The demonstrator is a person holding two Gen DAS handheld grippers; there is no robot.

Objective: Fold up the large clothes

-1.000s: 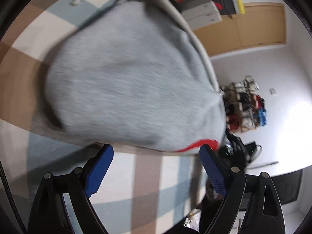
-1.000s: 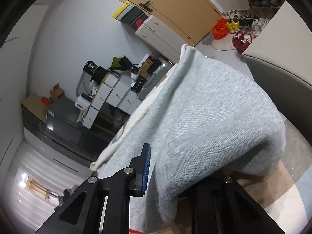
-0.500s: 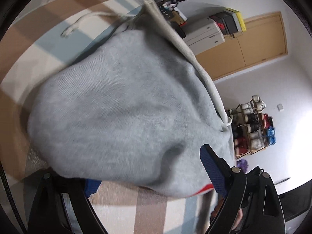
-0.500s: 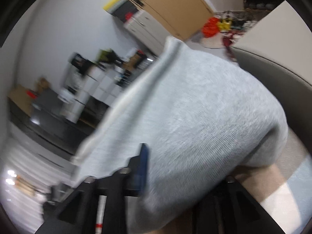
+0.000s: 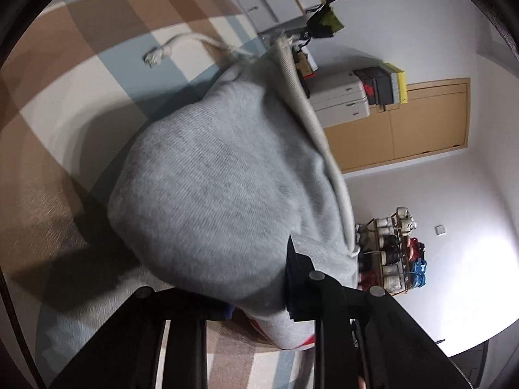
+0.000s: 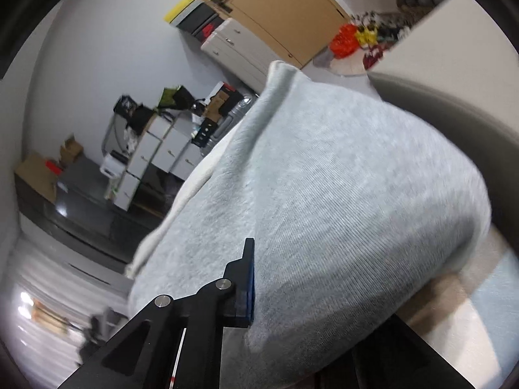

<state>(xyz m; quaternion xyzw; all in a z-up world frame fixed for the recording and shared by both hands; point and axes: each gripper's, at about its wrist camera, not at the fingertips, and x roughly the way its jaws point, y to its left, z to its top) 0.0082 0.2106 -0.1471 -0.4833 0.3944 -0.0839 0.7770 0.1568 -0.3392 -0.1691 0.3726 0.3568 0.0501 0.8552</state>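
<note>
Grey knit fabric of the garment [image 5: 214, 194] fills the centre of both wrist views. The garment is held up between the two tongs, above a checked surface [image 5: 81, 103] of brown, white and pale blue squares. The left tongs [image 5: 259, 304] are closed on the garment's lower edge, where a red trim [image 5: 308, 345] is seen. The right tongs [image 6: 292, 295] are closed on the same garment [image 6: 340, 201]; one blue-padded finger [image 6: 249, 278] is pressed against the cloth, while the other finger is hidden under it. A cream ribbed hem [image 5: 311, 120] runs along the garment's far edge. A white drawstring [image 5: 168, 48] lies on the checked surface beyond the garment. White drawers [image 5: 340, 97], a wooden door [image 5: 421, 123] and a shoe rack [image 5: 395, 253] are seen in the background.
</note>
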